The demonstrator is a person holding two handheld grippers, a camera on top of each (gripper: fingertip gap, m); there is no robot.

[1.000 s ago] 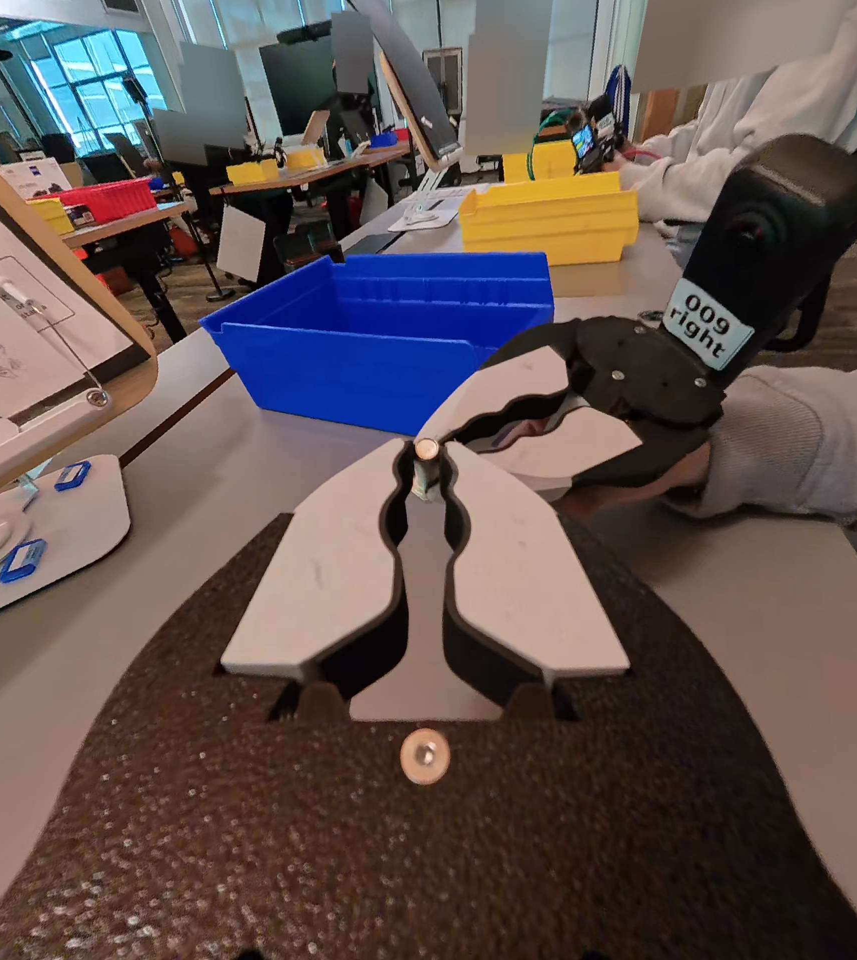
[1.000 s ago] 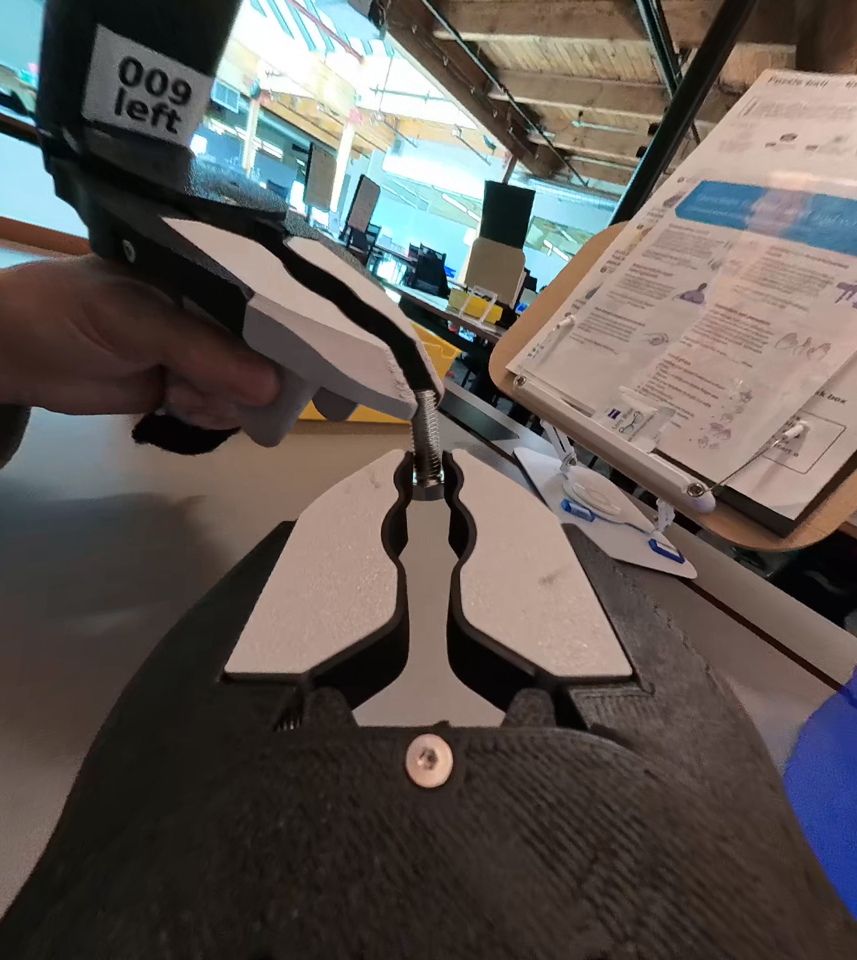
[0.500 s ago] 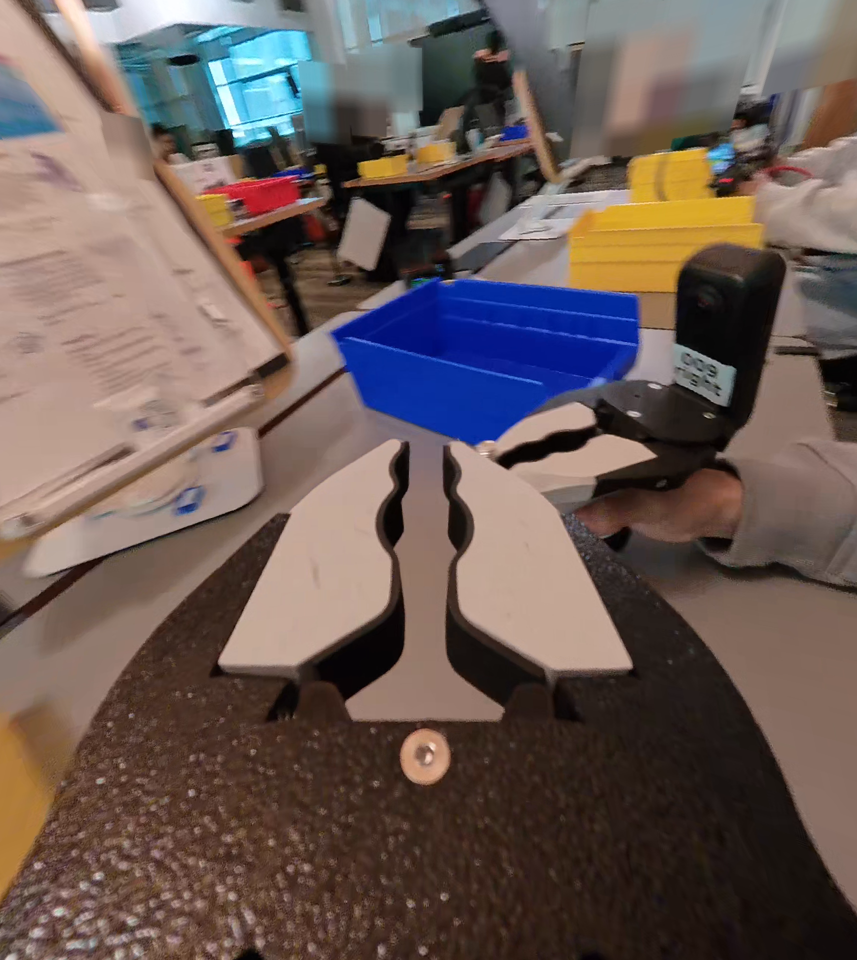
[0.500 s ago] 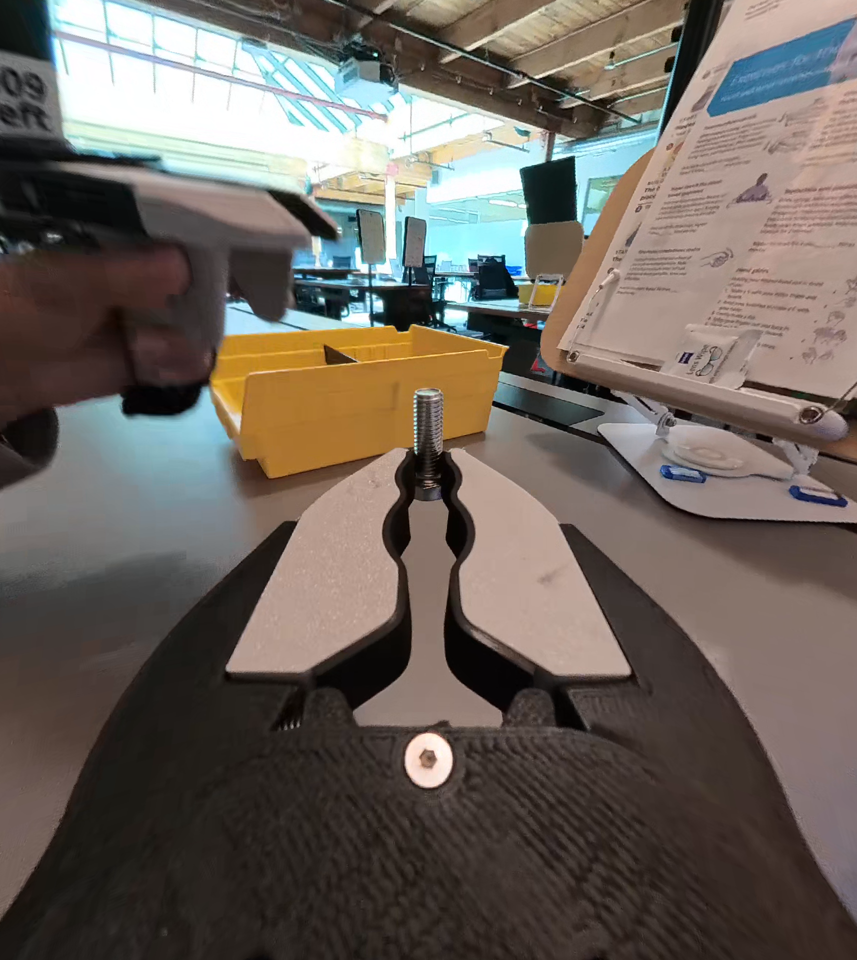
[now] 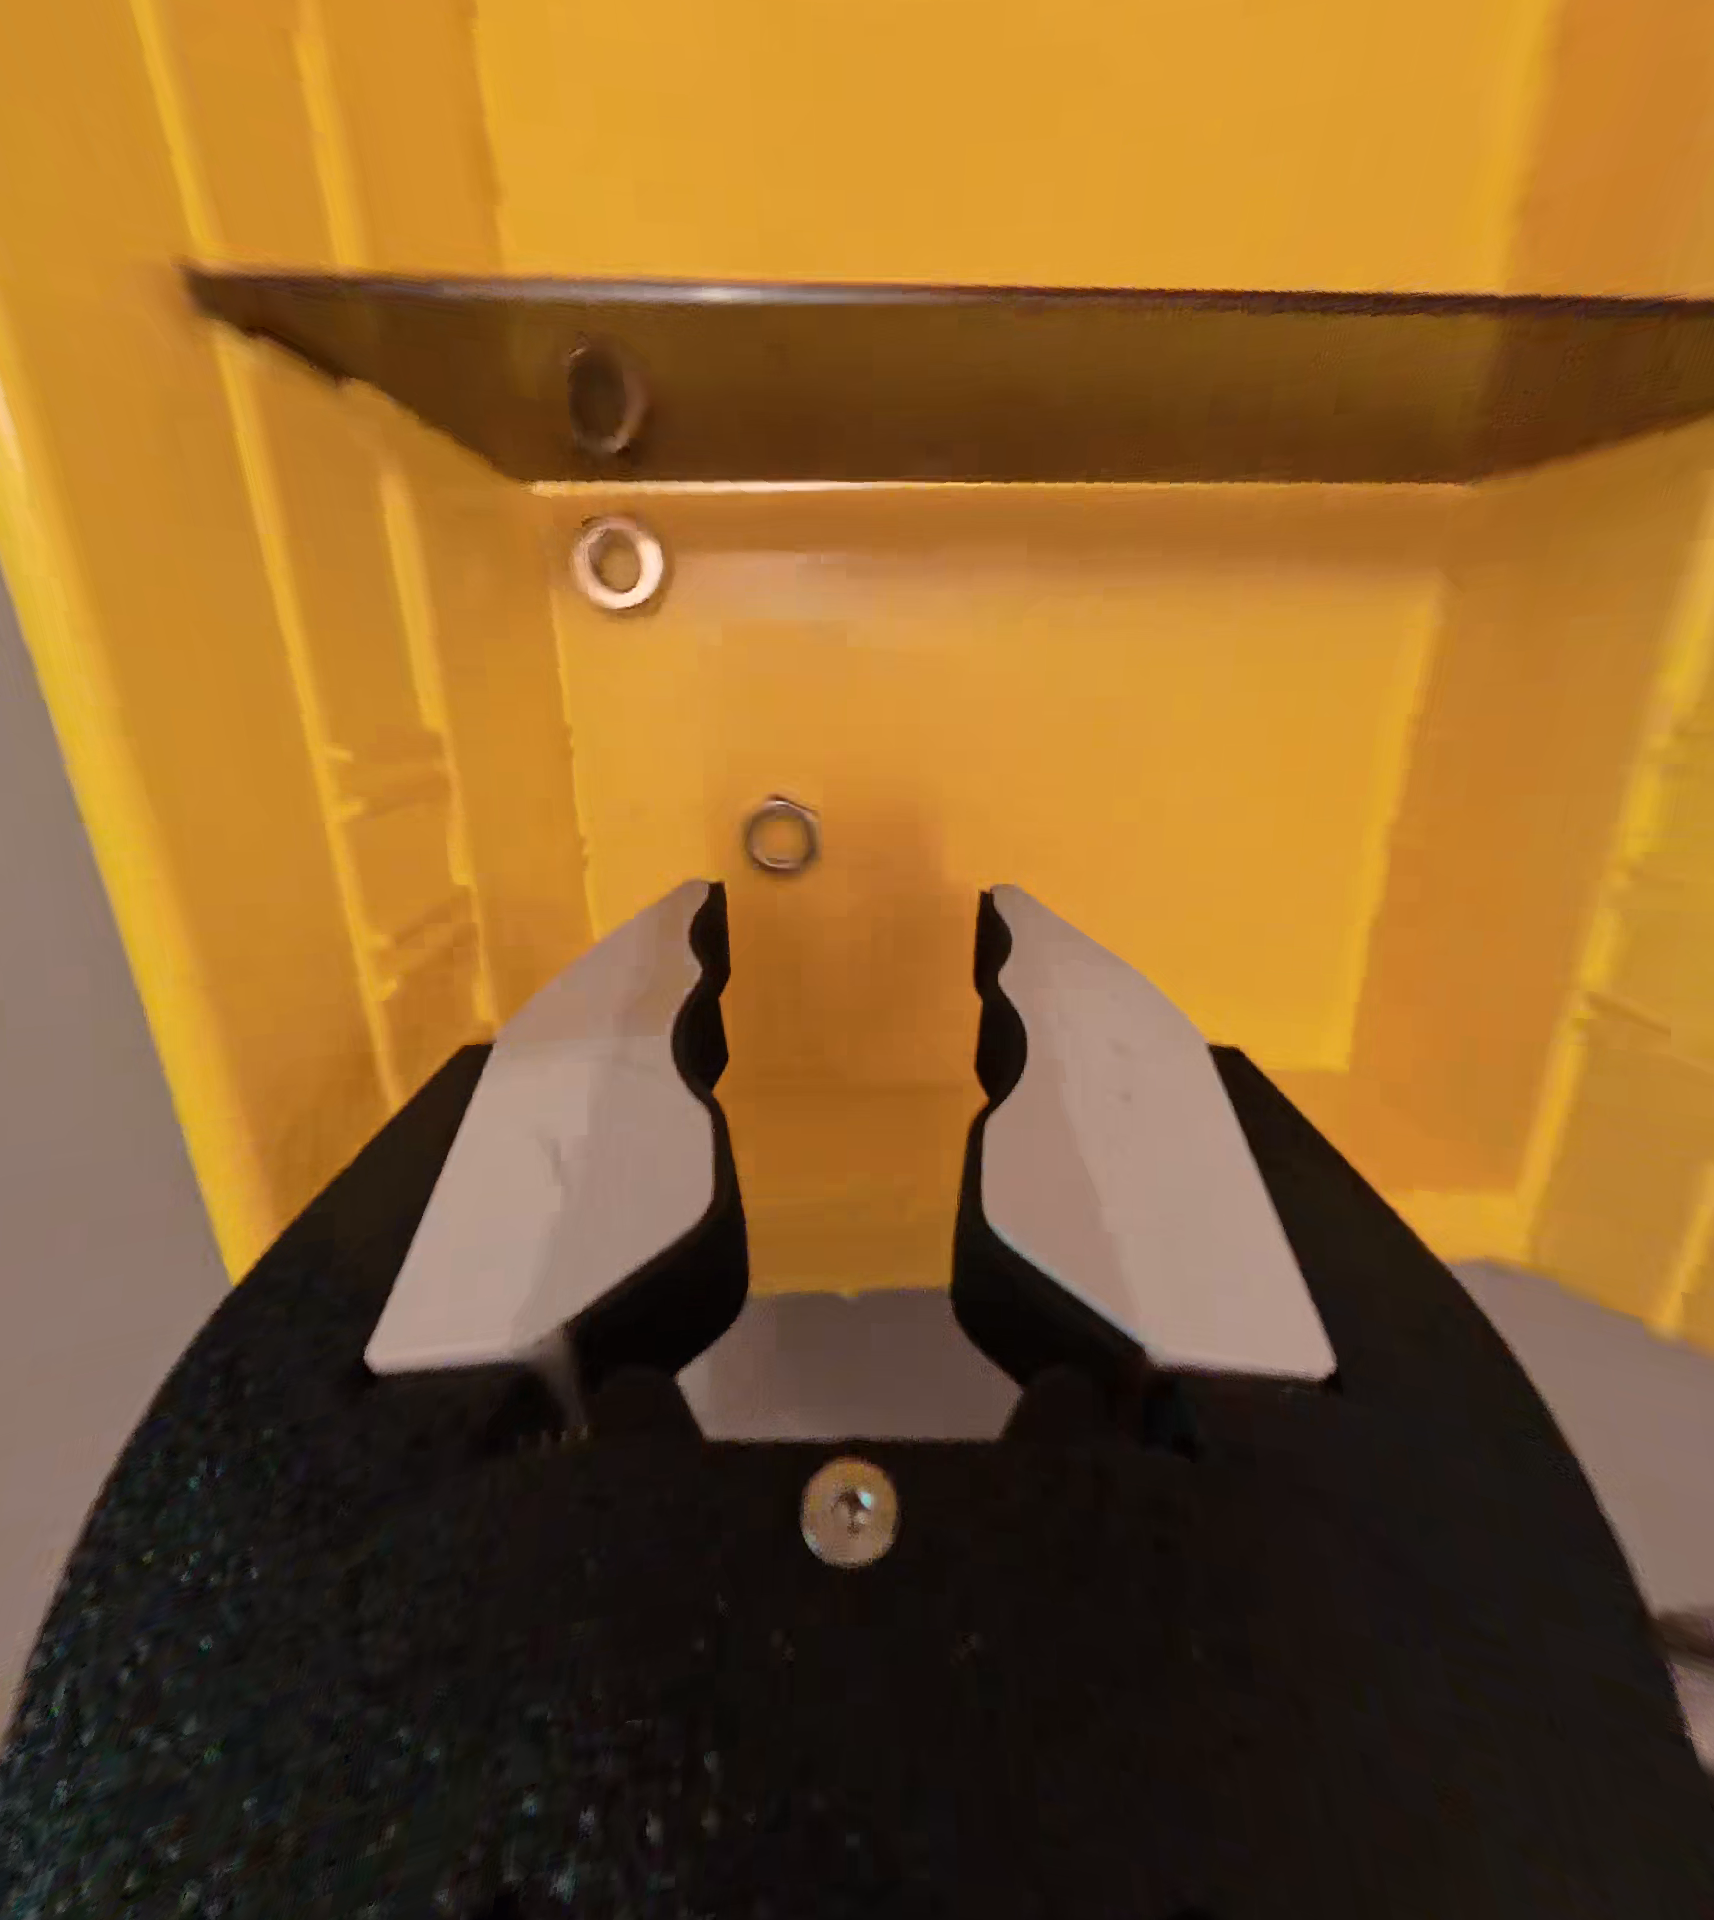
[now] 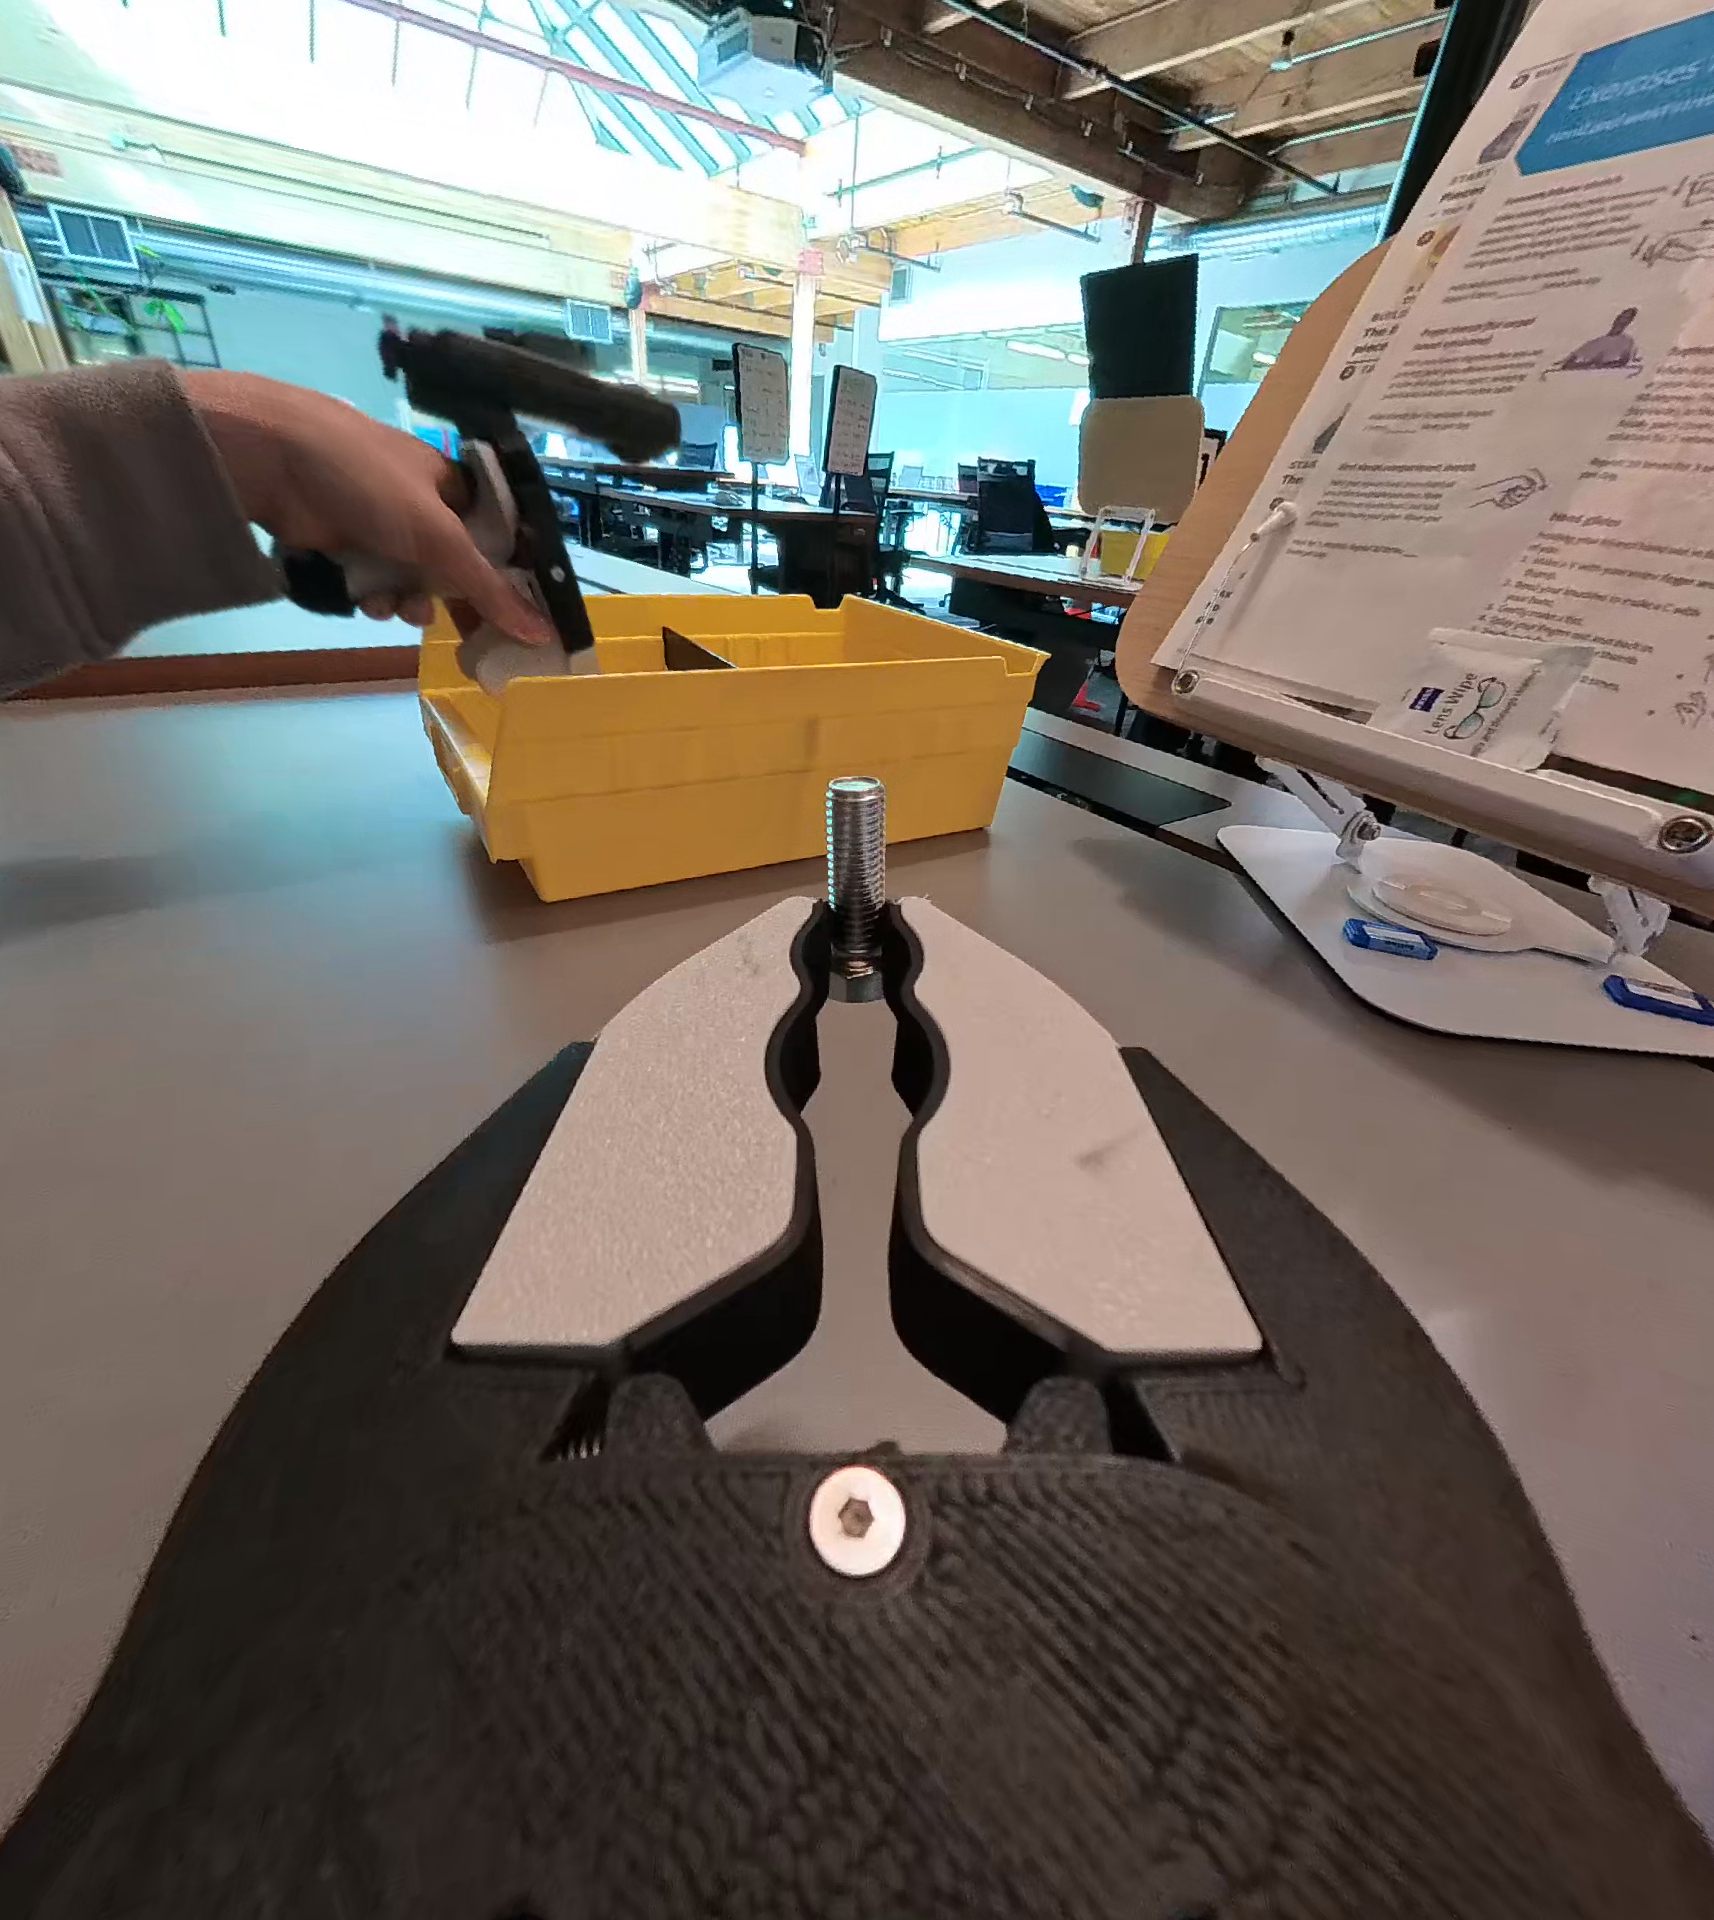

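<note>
My left gripper (image 5: 853, 904) is open and empty, pointing down into a yellow bin (image 5: 1248, 727). A small metal nut (image 5: 781, 831) lies on the bin floor just beyond my left fingertip (image 5: 697, 914), not touched. A metal washer (image 5: 616, 566) lies farther off, by the dark divider (image 5: 1040, 384). My right gripper (image 6: 855, 925) is shut on a silver bolt (image 6: 855, 852), with the threaded shank standing upright above the pads. The right wrist view shows the left gripper (image 6: 520, 634) dipping into the near-left end of the yellow bin (image 6: 728, 769).
A grey table (image 6: 209, 1039) carries the bin. At the right stands a tilted wooden document stand with printed sheets (image 6: 1518, 436) on a white base (image 6: 1487, 935) with blue clips. A person's hand and sleeve (image 6: 105, 520) hold the left gripper. About 35 cm separates my left fingertips from my right. My left gripper's tips are some 7 cm from the metal washer (image 5: 616, 566).
My left gripper left the bolt's tip, swung over to the yellow bin and opened wide above the nut. My right gripper kept hold of the bolt and stayed nearly still.
</note>
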